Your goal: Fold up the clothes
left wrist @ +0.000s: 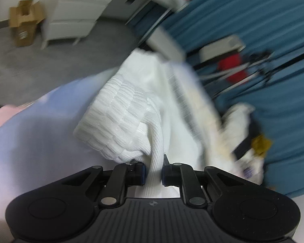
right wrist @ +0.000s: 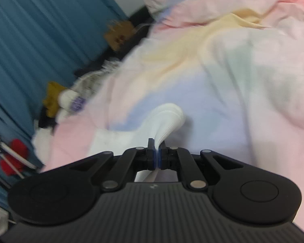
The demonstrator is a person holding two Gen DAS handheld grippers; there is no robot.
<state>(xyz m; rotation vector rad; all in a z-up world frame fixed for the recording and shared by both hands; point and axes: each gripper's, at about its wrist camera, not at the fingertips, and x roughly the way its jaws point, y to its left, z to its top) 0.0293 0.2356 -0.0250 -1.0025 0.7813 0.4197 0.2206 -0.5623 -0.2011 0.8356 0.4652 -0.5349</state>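
A white ribbed knit garment (left wrist: 131, 109) hangs bunched over the pastel bed sheet (left wrist: 30, 137). My left gripper (left wrist: 154, 172) is shut on a thick fold of it, with the cloth running between the two black fingers. In the right wrist view, my right gripper (right wrist: 157, 158) is shut tight on a thin edge of the same white garment (right wrist: 168, 117), which curls up above the fingers over the pastel bedding (right wrist: 223, 70). Both views are motion blurred.
Blue curtains (left wrist: 263, 20) hang beside the bed. A white drawer unit (left wrist: 71, 12) and a cardboard box (left wrist: 24, 22) stand on the grey floor. A red object with a tripod (right wrist: 12, 158) and a pile of small clothes (right wrist: 71, 101) lie by the curtain.
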